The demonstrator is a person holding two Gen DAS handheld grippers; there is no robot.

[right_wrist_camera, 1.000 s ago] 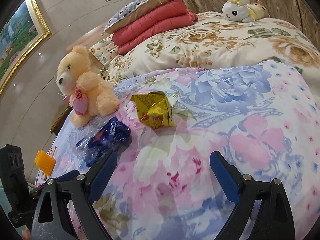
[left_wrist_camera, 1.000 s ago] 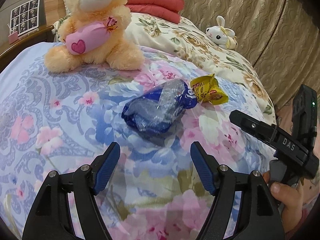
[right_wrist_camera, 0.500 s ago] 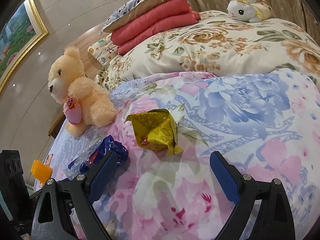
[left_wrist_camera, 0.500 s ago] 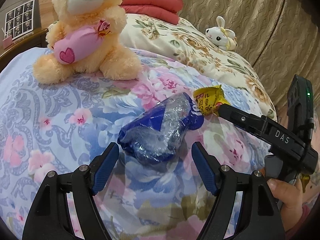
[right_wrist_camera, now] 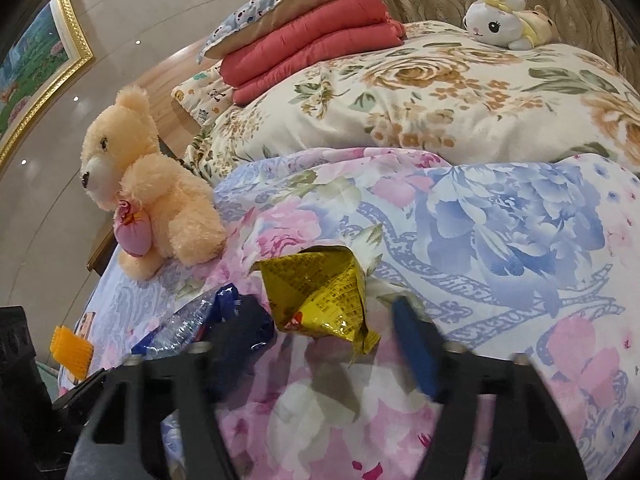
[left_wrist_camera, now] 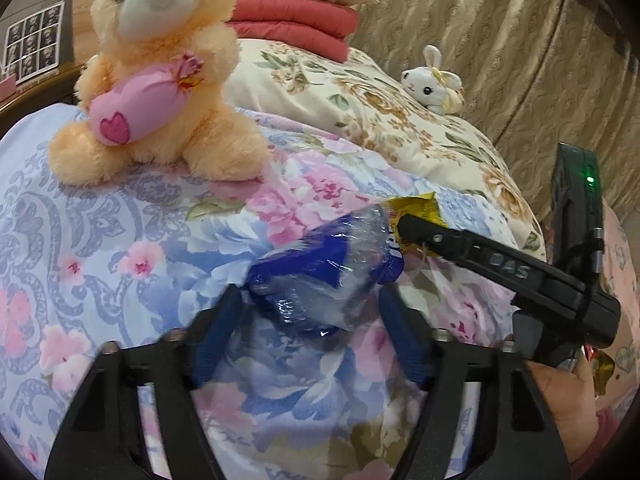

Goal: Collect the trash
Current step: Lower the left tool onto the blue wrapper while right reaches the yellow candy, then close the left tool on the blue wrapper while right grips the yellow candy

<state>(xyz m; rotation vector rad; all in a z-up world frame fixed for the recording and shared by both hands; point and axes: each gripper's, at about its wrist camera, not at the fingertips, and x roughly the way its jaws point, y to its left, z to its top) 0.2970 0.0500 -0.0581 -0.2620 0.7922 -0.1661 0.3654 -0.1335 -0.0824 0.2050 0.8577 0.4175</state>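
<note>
The left gripper (left_wrist_camera: 310, 322) was spread wide over the floral pink-and-blue bedspread (left_wrist_camera: 120, 248), its blue-padded fingers (left_wrist_camera: 212, 336) blurred and standing on either side of a crumpled blue and clear plastic wrapper (left_wrist_camera: 324, 276). The wrapper's near end lay between the finger tips; whether the pads touched it could not be told, and nothing was clamped.

The right gripper (right_wrist_camera: 320, 350) was likewise released, its fingers (right_wrist_camera: 414, 346) wide apart and flanking a crumpled yellow foil snack packet (right_wrist_camera: 320, 296) that lay on the bedspread (right_wrist_camera: 500, 240). The packet's lower corner sat in the gap, apart from the right finger; the left finger was dark and blurred, close beside the packet and in front of the blue wrapper (right_wrist_camera: 192, 322). In the left wrist view one black finger of the right gripper (left_wrist_camera: 420, 230) reached across the yellow packet (left_wrist_camera: 416, 208), and the two pieces of trash lay just beside each other.

A peach plush teddy bear holding a pink heart cushion (left_wrist_camera: 160, 80) sat upright on the bedspread beyond the wrapper. Farther back a cream quilt with brown roses (right_wrist_camera: 460, 92) carried a white plush rabbit (right_wrist_camera: 500, 24), with folded coral-red blankets (right_wrist_camera: 316, 40) stacked beside it
</note>
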